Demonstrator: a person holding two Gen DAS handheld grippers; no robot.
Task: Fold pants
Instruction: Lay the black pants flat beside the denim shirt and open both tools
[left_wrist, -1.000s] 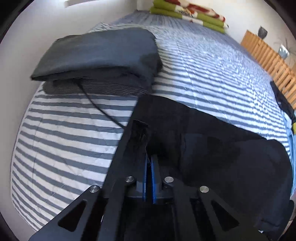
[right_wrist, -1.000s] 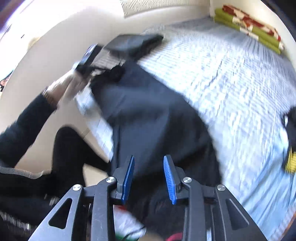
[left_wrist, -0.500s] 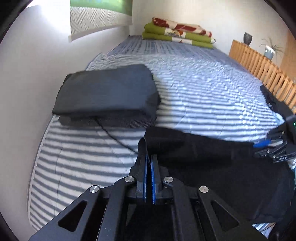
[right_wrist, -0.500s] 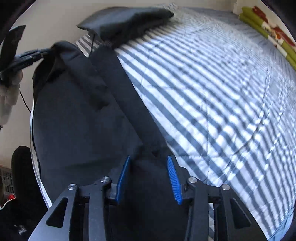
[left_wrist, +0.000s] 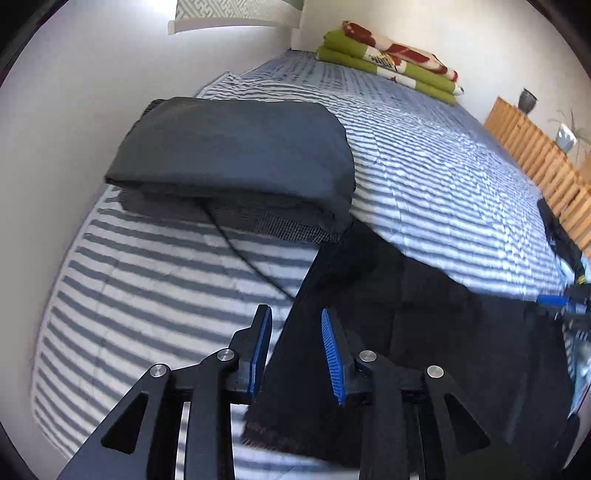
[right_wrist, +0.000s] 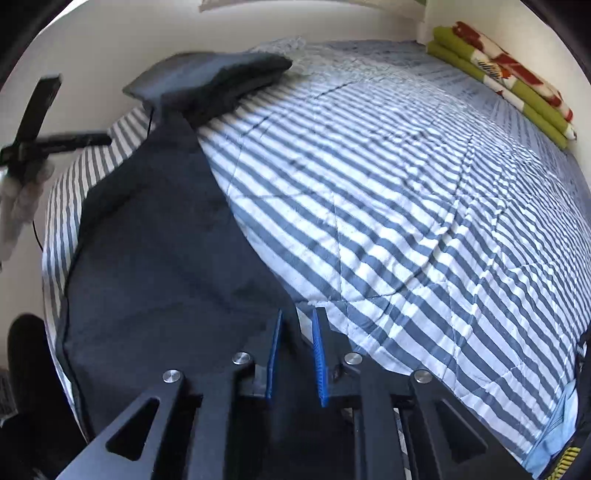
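Note:
Black pants (left_wrist: 424, 325) lie spread along the near edge of the striped bed (left_wrist: 443, 166). My left gripper (left_wrist: 294, 311) hovers over their left end with its jaws opening; the cloth edge runs between the fingers and the pads are off it. From the right wrist, the pants (right_wrist: 155, 258) stretch away to the left. My right gripper (right_wrist: 296, 312) is down at their right edge, jaws narrow, with dark cloth pinched between the blue pads. Far left in that view, the left gripper (right_wrist: 55, 140) shows in a hand.
A stack of folded dark clothes (left_wrist: 236, 155) sits at the bed's left edge against the wall, just past the pants, with a thin black cable (left_wrist: 251, 258) trailing from it. A green and red blanket (left_wrist: 388, 62) lies at the far end. A wooden slatted rail (left_wrist: 535, 155) borders the right.
The left jaws have gone from shut on the pants' corner to apart, and that gripper has lifted a little. The right gripper has come down onto the pants' right edge and narrowed its jaws.

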